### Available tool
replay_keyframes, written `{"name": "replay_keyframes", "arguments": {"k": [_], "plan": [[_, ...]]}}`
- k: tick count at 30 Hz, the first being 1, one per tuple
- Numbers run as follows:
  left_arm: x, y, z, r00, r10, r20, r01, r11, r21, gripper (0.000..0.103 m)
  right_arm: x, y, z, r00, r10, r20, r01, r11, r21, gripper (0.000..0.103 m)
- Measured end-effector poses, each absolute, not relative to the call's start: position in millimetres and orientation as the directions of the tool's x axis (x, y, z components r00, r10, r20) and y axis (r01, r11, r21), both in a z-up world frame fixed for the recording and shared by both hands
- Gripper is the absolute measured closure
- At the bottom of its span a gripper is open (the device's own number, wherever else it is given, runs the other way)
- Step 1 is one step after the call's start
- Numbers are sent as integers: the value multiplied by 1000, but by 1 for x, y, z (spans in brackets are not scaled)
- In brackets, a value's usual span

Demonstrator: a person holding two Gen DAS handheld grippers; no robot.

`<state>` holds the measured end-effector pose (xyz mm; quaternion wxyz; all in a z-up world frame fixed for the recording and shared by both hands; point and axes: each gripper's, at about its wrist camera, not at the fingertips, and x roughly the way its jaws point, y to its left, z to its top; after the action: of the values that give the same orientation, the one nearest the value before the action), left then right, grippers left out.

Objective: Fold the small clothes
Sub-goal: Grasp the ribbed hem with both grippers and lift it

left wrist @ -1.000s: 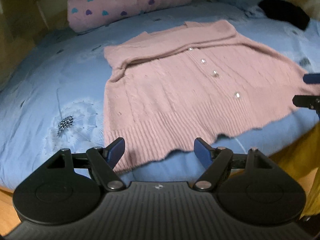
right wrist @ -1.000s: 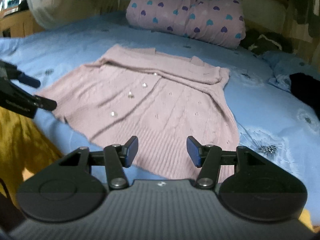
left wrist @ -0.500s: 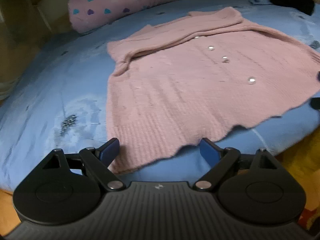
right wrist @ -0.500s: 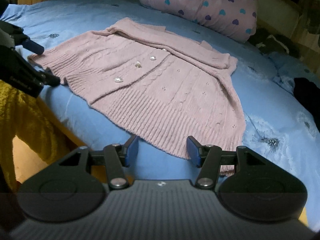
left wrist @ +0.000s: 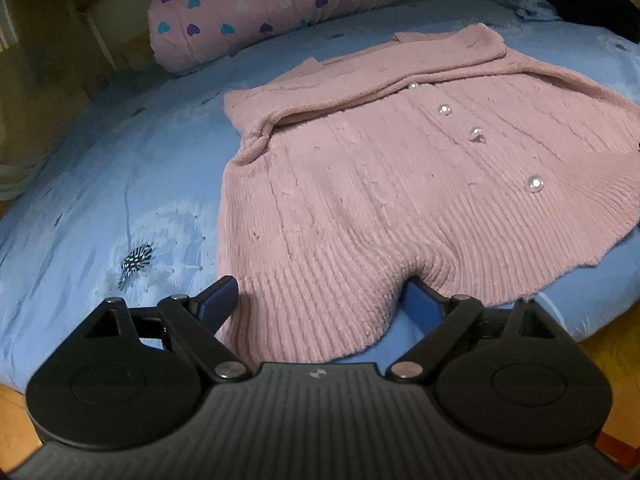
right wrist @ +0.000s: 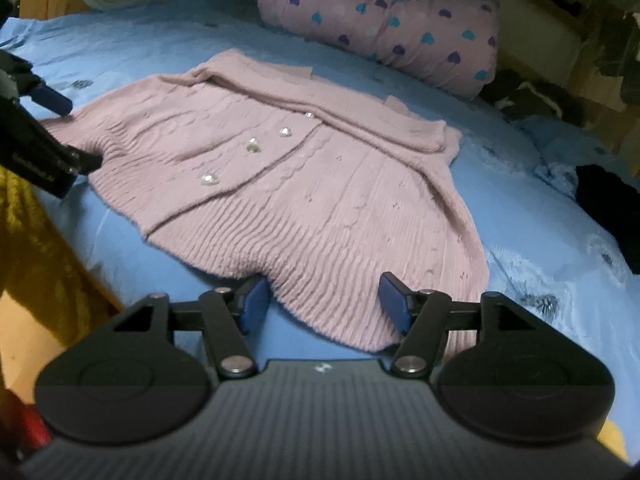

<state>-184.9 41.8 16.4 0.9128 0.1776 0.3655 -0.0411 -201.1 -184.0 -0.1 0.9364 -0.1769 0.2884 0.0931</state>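
Note:
A pink knitted cardigan [left wrist: 400,184] with pearl buttons lies flat, front up, on the blue bedsheet [left wrist: 100,184]. My left gripper [left wrist: 320,304] is low at one near hem corner. It is open wide, with the ribbed hem between its blue pads, and the right pad [left wrist: 420,304] nudges a bunched fold. In the right wrist view the cardigan [right wrist: 320,184] shows from the other side. My right gripper [right wrist: 325,302] straddles the opposite hem corner; its jaws are opening and the pads do not press the fabric. The left gripper [right wrist: 68,130] also shows at the left there.
A pink pillow with heart print [left wrist: 280,12] lies at the head of the bed, beyond the cardigan. A black garment [right wrist: 608,208] sits on the sheet to the right. Yellow fabric [right wrist: 36,260] hangs at the near bed edge, beside the grippers.
Both grippers have come down and forward to the cardigan's hem, which now lies between each pair of fingers. The left jaws have widened a good deal, the right jaws a little.

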Motion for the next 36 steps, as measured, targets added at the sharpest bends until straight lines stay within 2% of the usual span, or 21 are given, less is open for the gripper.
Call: {"name": "replay_keyframes", "arguments": {"k": [5, 8, 11, 13, 14, 15, 16, 18, 22, 36], "plan": [[-186, 39, 14, 753, 58, -656, 203, 927, 315, 13, -199, -180, -3, 842, 52, -537, -253, 917, -308, 41], [-188, 36, 13, 762, 43, -646, 212, 927, 311, 24, -197, -181, -3, 844, 55, -534, -250, 921, -300, 41], [-189, 33, 13, 765, 21, -643, 223, 929, 296, 40, -197, -182, -3, 843, 71, -533, -259, 922, -288, 50], [-190, 31, 13, 764, 5, -645, 233, 930, 283, 62, -198, -180, -4, 842, 85, -532, -271, 920, -282, 66], [-190, 31, 13, 764, 5, -645, 233, 930, 283, 68, -198, -179, -4, 841, 93, -532, -279, 918, -281, 73], [-190, 30, 14, 766, 10, -643, 230, 929, 288, 79, -198, -178, -5, 841, 96, -532, -283, 917, -282, 85], [-190, 31, 14, 768, 15, -641, 225, 930, 291, 85, -198, -176, -5, 845, 87, -527, -276, 916, -292, 90], [-189, 35, 18, 767, 13, -641, 208, 940, 269, 88, -198, -175, -3, 854, 74, -515, -264, 915, -306, 94], [-185, 42, 33, 785, -5, -620, 173, 962, 212, 90, -197, -179, 9, 873, 84, -480, -245, 927, -283, 95], [-149, 34, 99, 886, -16, -463, 128, 969, 211, 90, -159, -182, 60, 944, 72, -323, -181, 929, -323, 96]]}}
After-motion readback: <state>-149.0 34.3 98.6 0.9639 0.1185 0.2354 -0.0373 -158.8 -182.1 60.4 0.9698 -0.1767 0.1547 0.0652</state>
